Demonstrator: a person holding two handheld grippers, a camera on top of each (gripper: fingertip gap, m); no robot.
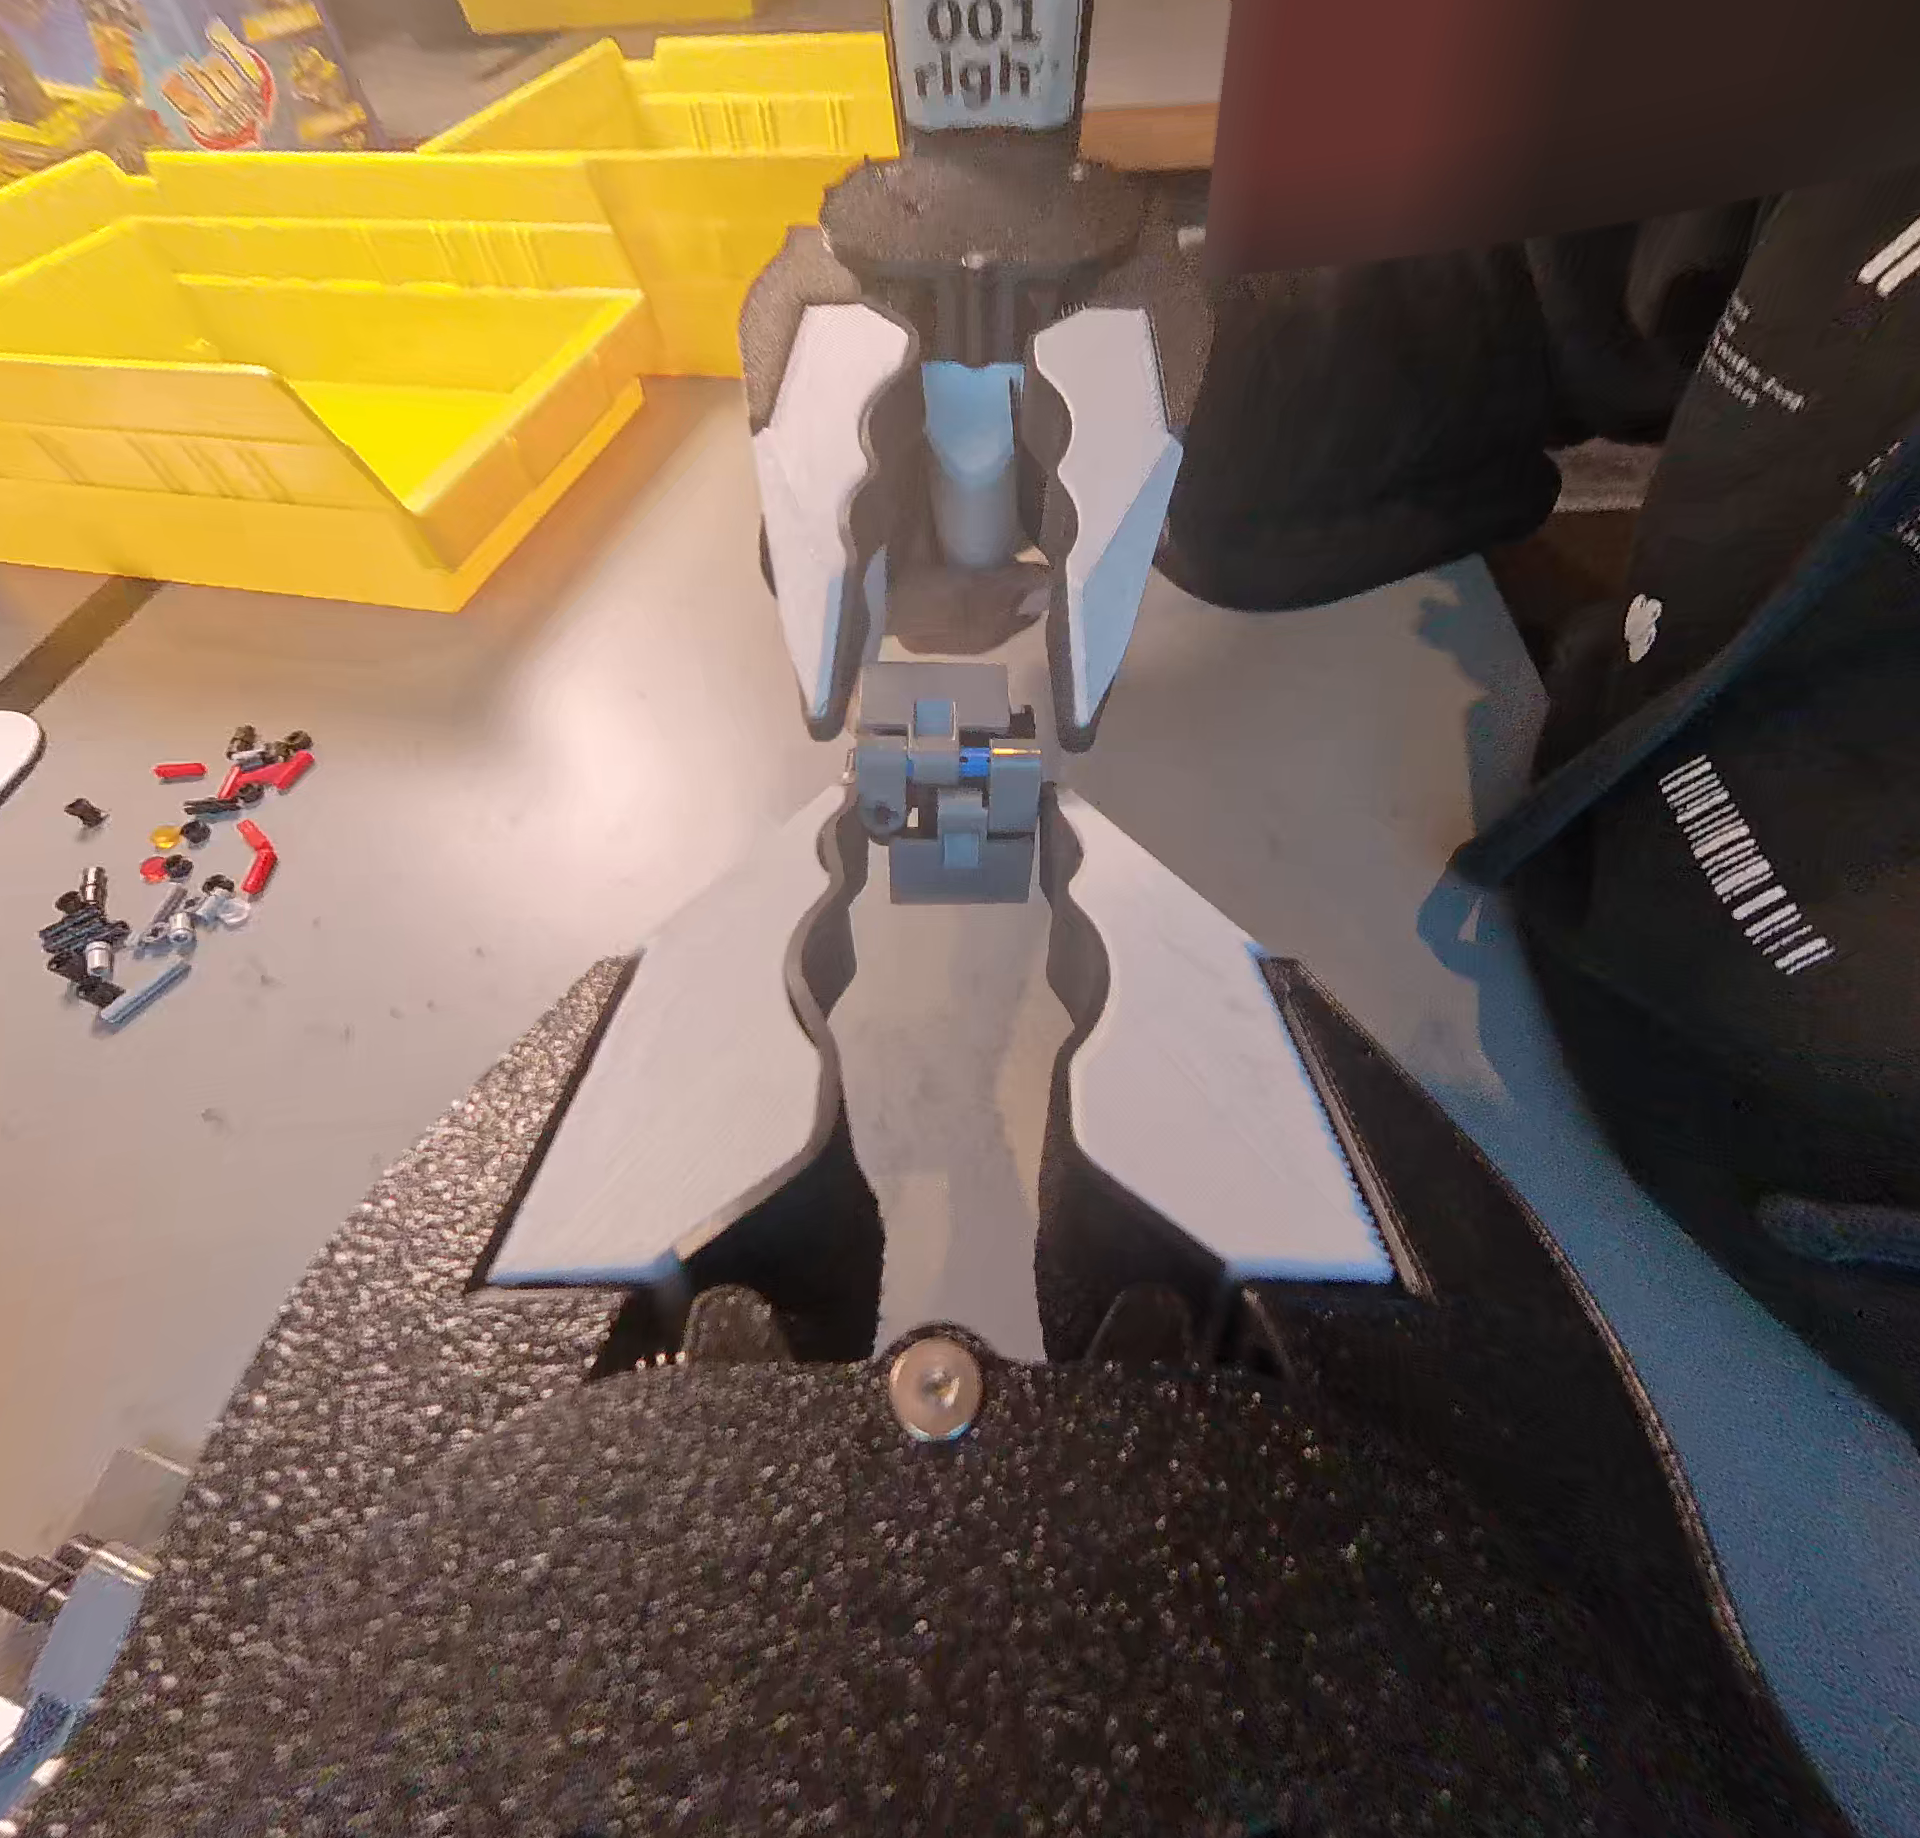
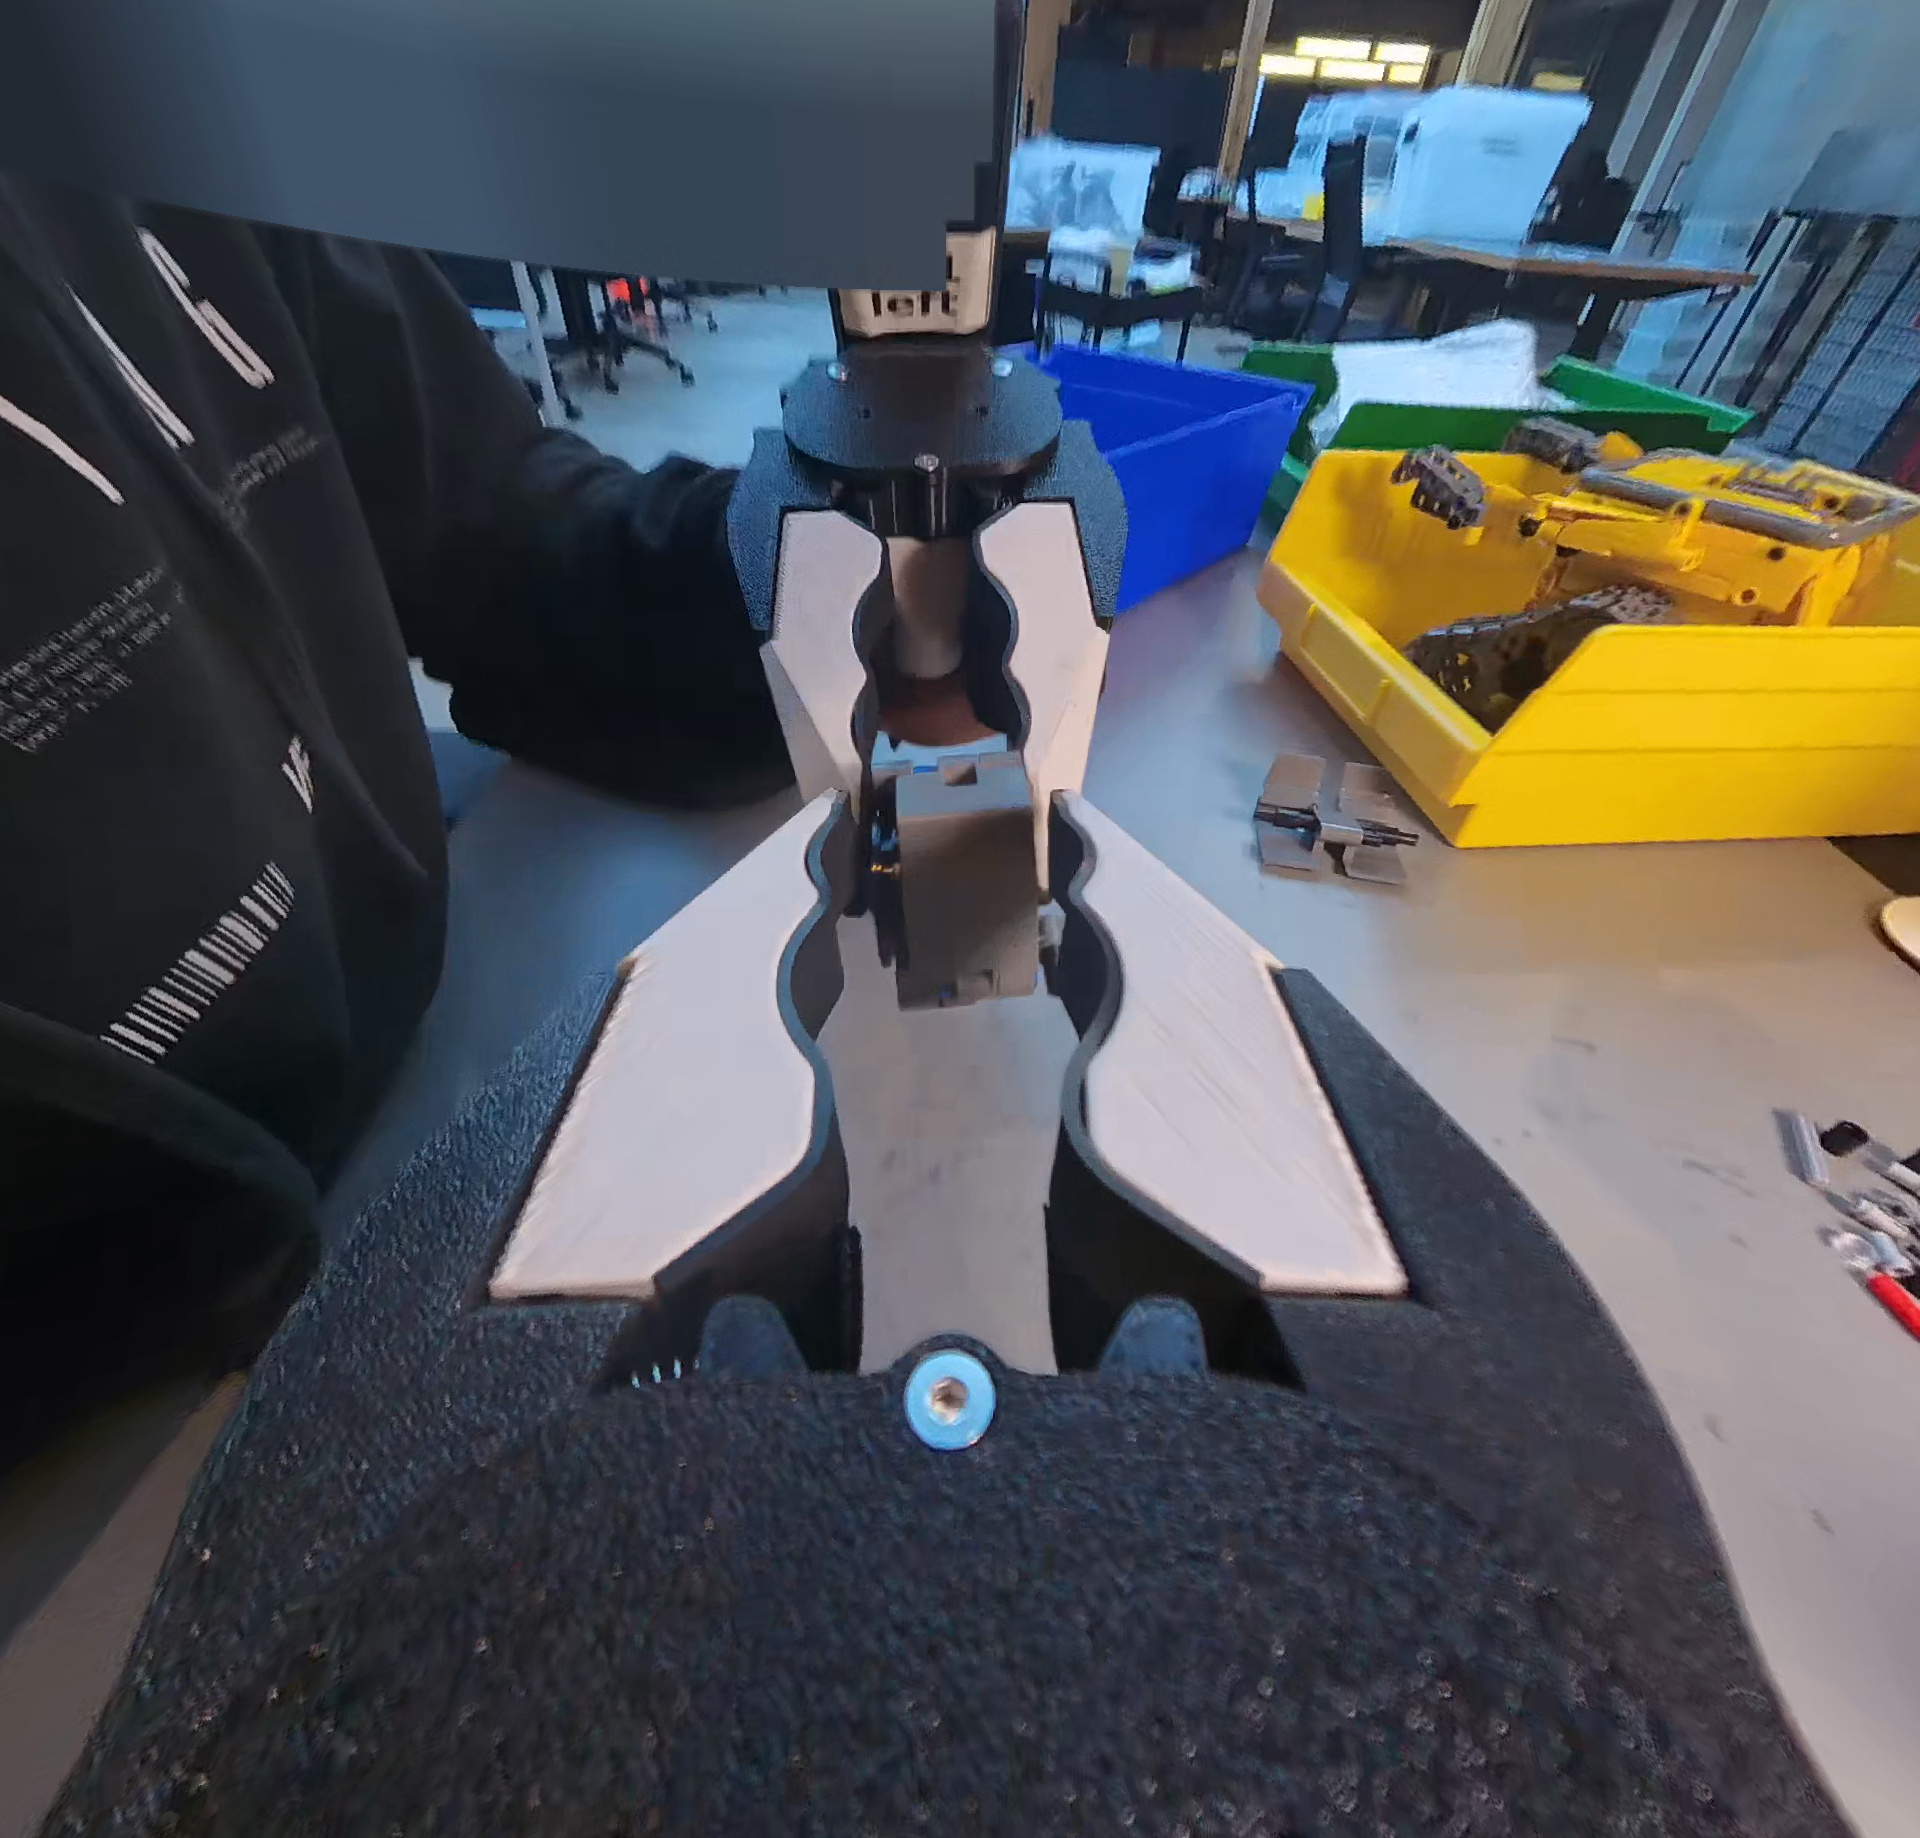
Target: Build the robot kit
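While both grippers meet tip to tip above the grey table [image 1: 520, 1009], left gripper [image 1: 948, 822] clamped on one end of a grey brick assembly [image 1: 951, 801], right gripper [image 2: 948, 853] gripping the other end, loose small bricks [image 1: 171, 884] lying well left, yellow bins [image 1: 312, 417] behind.

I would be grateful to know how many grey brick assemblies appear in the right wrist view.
2. One grey assembly sits gripped between the right claw and the left claw; a smaller grey assembly lies on the table before the yellow bin. Others may be hidden.

Grey tabletop [image 2: 1455, 1040], distant desks [image 2: 1558, 266], office chairs [image 2: 623, 334], pale floor, bright strip lights [image 2: 1351, 58]
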